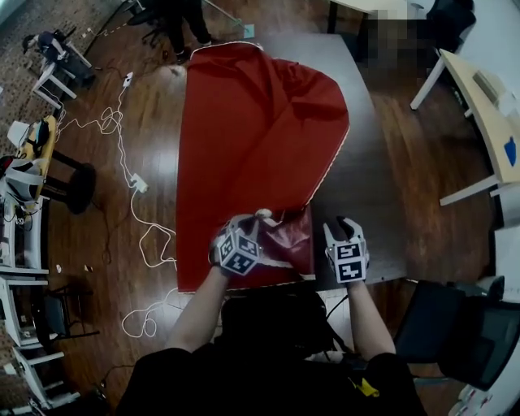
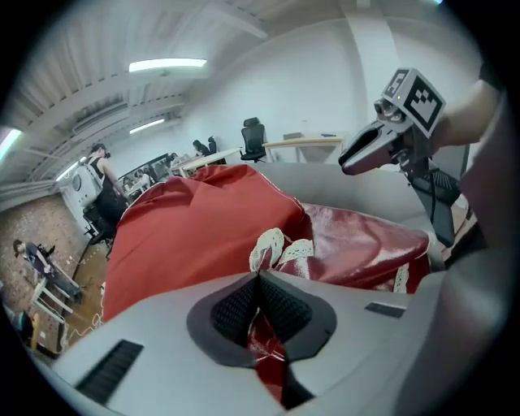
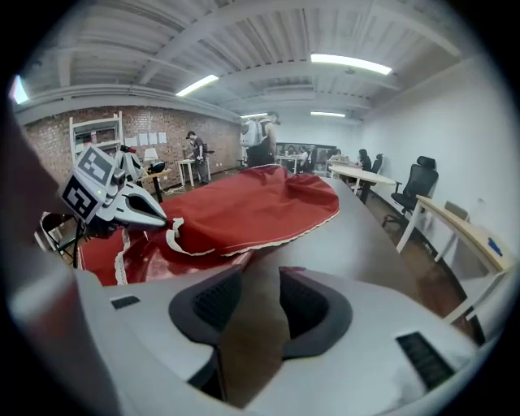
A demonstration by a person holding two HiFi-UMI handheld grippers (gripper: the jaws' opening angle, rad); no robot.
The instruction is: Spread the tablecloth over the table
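A red tablecloth (image 1: 252, 122) with white lace trim covers the left part of the dark table (image 1: 370, 187) and is folded back on itself, its shiny underside showing near me. My left gripper (image 1: 258, 221) is shut on a near fold of the cloth; in the left gripper view (image 2: 258, 276) red fabric is pinched between the pads, the lace edge (image 2: 276, 244) just beyond. My right gripper (image 1: 341, 227) hovers to the right over bare tabletop, jaws apart with nothing between them (image 3: 260, 272). The right gripper view shows the cloth (image 3: 252, 203) and the left gripper (image 3: 162, 221) at its left.
White cables (image 1: 130, 179) trail over the wooden floor left of the table. White desks (image 1: 487, 114) stand at the right, and a black chair (image 1: 455, 333) at the lower right. A person (image 1: 183, 24) stands beyond the table's far end. Shelving and clutter (image 1: 24, 203) line the left wall.
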